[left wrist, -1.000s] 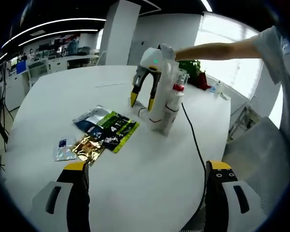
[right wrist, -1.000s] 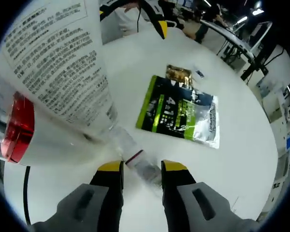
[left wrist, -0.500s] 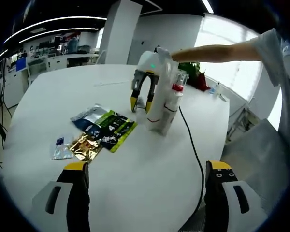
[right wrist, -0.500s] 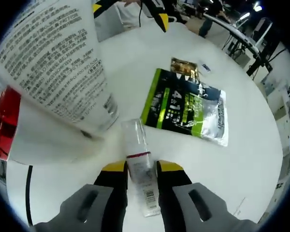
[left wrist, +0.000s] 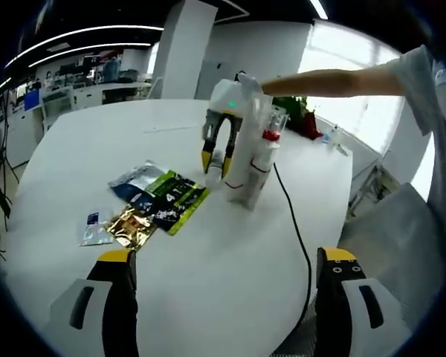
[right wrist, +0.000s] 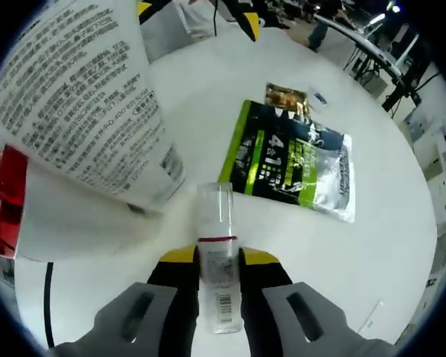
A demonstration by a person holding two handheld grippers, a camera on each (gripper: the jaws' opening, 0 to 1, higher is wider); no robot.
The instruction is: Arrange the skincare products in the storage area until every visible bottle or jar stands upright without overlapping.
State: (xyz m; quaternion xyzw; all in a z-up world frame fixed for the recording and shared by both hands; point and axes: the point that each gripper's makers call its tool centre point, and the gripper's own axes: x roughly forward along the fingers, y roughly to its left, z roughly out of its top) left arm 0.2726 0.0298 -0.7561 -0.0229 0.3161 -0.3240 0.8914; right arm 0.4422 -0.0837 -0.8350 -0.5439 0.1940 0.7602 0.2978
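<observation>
Right gripper point(right wrist: 218, 258) pinches small clear vial point(right wrist: 218, 256) lying on white table point(right wrist: 372, 245), beside big white bottle point(right wrist: 82, 119) and green sachet point(right wrist: 293, 167). Left gripper point(left wrist: 227, 256) hangs spread wide above the table edge, well back, nothing between jaws.

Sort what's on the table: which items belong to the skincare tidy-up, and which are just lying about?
Job:
small clear bottle between the right gripper jaws
big white printed bottle
white bottle with red band

Lying about:
green sachet
gold sachet
black cable
</observation>
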